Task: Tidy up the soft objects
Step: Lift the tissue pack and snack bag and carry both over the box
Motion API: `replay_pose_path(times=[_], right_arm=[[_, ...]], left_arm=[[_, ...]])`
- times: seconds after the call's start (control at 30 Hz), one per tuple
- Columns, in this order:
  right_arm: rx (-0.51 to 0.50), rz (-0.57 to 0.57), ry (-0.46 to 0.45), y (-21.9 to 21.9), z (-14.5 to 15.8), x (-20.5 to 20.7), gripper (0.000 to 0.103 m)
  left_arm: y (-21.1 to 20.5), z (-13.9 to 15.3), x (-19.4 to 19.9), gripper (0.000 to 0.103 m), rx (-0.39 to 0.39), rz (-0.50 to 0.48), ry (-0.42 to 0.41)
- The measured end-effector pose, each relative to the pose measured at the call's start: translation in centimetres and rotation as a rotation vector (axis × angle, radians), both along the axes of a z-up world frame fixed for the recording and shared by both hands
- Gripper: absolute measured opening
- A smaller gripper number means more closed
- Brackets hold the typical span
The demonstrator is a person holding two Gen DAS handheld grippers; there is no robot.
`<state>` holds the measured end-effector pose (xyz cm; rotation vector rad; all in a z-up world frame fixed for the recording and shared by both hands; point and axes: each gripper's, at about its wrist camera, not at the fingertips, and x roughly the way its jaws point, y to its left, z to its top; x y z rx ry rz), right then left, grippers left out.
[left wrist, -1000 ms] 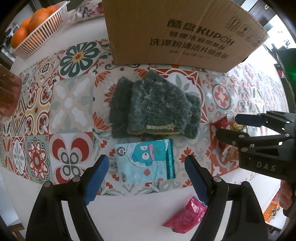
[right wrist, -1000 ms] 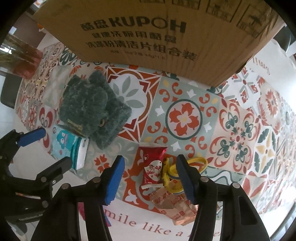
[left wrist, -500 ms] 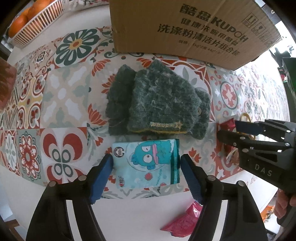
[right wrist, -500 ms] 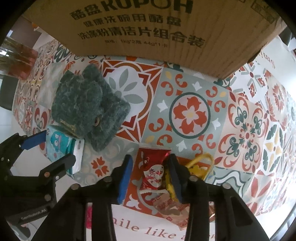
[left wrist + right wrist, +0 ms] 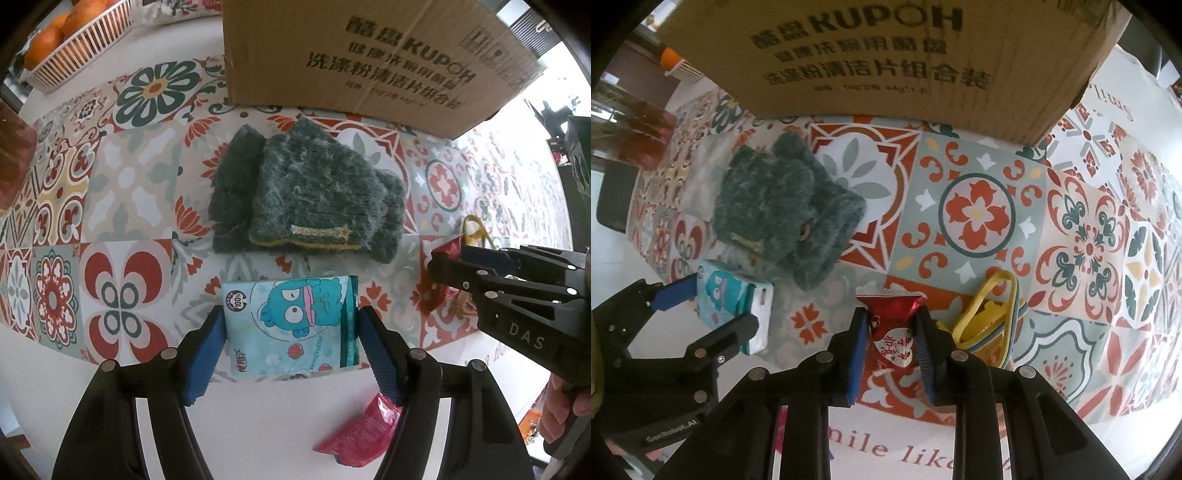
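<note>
A light-blue tissue pack with a cartoon fish lies at the near edge of the patterned cloth. My left gripper is shut on its two sides; it also shows in the right wrist view. A red snack packet lies on the cloth, and my right gripper is shut on it; this gripper also shows in the left wrist view. A pair of dark green fuzzy gloves lies just beyond the tissue pack, also seen in the right wrist view.
A big cardboard box stands at the back, close behind the gloves. A yellow pouch lies right of the red packet. A pink-red sachet lies on the white table edge. A basket of oranges is far left.
Both grippers moved forward and closed: the left jaws came in onto the tissue pack's sides, the right jaws came in onto the red snack packet.
</note>
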<state>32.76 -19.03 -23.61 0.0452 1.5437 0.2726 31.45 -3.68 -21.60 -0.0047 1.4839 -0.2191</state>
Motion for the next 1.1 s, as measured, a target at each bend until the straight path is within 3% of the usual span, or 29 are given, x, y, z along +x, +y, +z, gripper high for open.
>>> replay_pose_path(times=[0.5, 1.1], right_arm=[[0.036, -0.05, -0.178, -1.7, 6.7, -1.4, 0.026], [0.04, -0.111, -0.469, -2.3, 16.4, -2.1, 0.026]], left_arm=[[-0.2, 6.8, -1.6, 0.071, 0.05, -0.005, -0.216], [-1.1, 15.6, -0.7, 0.071, 0.017, -0.027, -0.452]])
